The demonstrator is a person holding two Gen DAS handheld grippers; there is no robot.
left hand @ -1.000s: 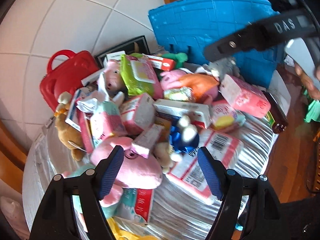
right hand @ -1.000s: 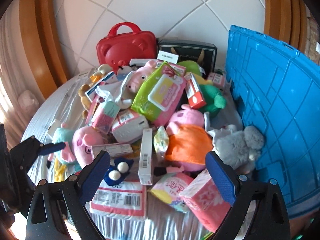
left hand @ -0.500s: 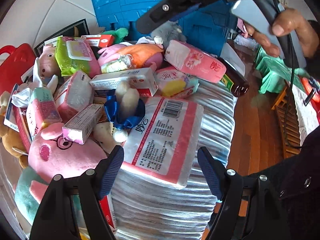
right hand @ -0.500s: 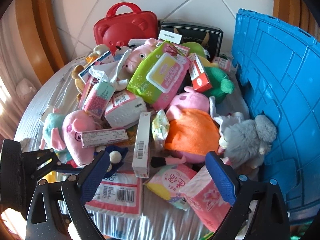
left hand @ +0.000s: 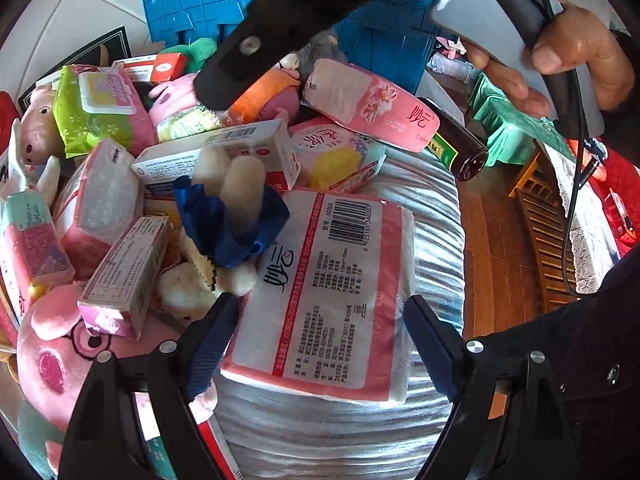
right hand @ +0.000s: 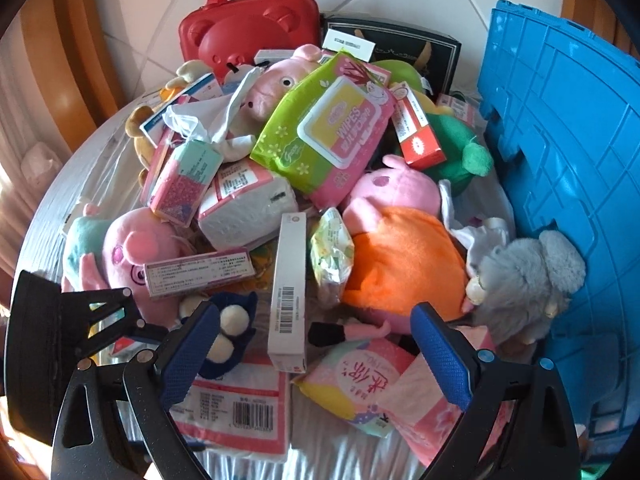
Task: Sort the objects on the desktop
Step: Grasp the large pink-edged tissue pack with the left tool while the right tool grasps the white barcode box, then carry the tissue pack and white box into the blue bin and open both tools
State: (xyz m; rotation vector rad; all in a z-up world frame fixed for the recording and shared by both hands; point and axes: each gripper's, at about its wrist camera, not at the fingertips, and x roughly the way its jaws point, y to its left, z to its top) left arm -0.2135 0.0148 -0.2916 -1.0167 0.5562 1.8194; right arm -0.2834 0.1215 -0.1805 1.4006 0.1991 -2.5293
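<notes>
A heap of plush toys, tissue packs and small boxes covers a round silvery table (left hand: 424, 208). My left gripper (left hand: 324, 340) is open, its fingers either side of the near end of a large pink-and-white tissue pack (left hand: 332, 280), which also shows in the right wrist view (right hand: 236, 408). My right gripper (right hand: 316, 354) is open and empty above the near part of the heap, over a long white box (right hand: 288, 284) and a pink tissue packet (right hand: 360, 384). A blue crate (right hand: 568, 168) stands at the right. A blue-and-white plush (left hand: 232, 208) lies beside the large pack.
A red bear-shaped case (right hand: 248, 28) and a black box (right hand: 400, 48) stand at the back by the tiled wall. A green wipes pack (right hand: 332, 124), an orange-and-pink plush (right hand: 396, 248) and a grey plush (right hand: 524, 280) lie in the heap. A dark bottle (left hand: 456, 144) lies at the table's edge.
My left gripper has swung right and closed in on the large pink-and-white tissue pack, which now sits between its fingers. My right gripper has moved forward and lower over the heap.
</notes>
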